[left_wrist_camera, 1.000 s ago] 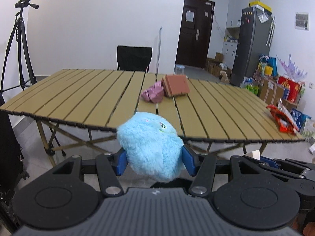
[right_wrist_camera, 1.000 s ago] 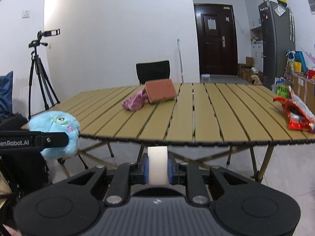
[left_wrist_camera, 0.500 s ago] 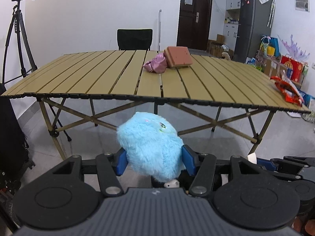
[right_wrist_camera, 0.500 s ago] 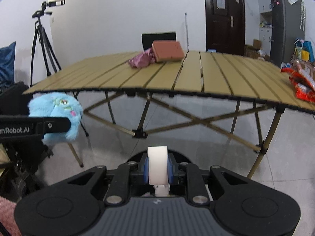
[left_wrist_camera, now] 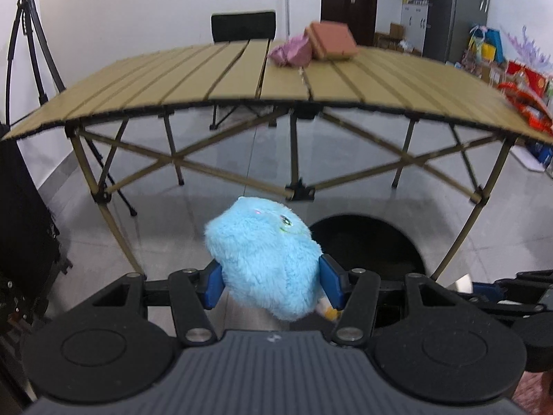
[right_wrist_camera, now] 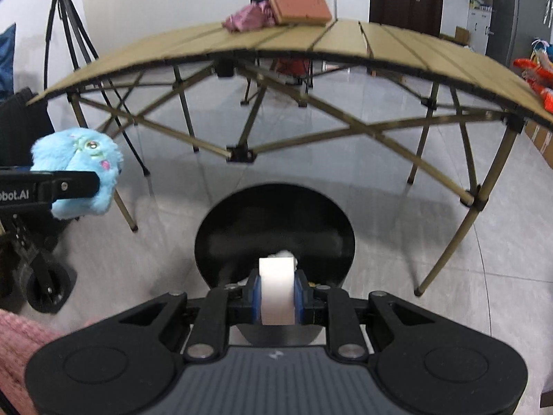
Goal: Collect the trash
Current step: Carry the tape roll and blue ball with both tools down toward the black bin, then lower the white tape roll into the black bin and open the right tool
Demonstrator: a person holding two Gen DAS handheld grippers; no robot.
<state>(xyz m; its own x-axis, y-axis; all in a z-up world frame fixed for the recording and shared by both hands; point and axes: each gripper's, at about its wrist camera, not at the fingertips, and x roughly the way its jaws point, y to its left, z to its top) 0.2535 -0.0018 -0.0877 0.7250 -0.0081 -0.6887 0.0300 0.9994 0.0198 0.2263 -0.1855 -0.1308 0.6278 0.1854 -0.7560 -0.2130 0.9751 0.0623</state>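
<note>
Gripping a white block [right_wrist_camera: 277, 288], the right gripper [right_wrist_camera: 277, 294] has its jaws narrow and clamped on the block's two sides, directly above a black round bin [right_wrist_camera: 274, 238] standing on the floor. Inside the bin only a small pale scrap shows, at the block's 12 o'clock; the rest of the interior is too dark to read. The left gripper [left_wrist_camera: 273, 285] holds a blue plush toy [left_wrist_camera: 264, 259], jaws wide and pressed into its fur; the bin [left_wrist_camera: 366, 245] lies at the toy's 3 o'clock, partly hidden behind it.

The right wrist view shows the toy [right_wrist_camera: 79, 173] from the side at 9 o'clock, with its eye and pink mark, and the whole bin mouth. The left wrist view shows only part of the bin rim.

Beyond, the slatted folding surface [left_wrist_camera: 207, 83] carries a pink crumpled wrapper [left_wrist_camera: 290, 53] touching a reddish-brown sponge [left_wrist_camera: 331, 39] at 12 o'clock, and a red snack bag [left_wrist_camera: 528, 107] at its 3 o'clock edge. A tripod [left_wrist_camera: 24, 45] stands at 10 o'clock, a black chair [left_wrist_camera: 243, 26] behind the surface. The floor is grey tile.
</note>
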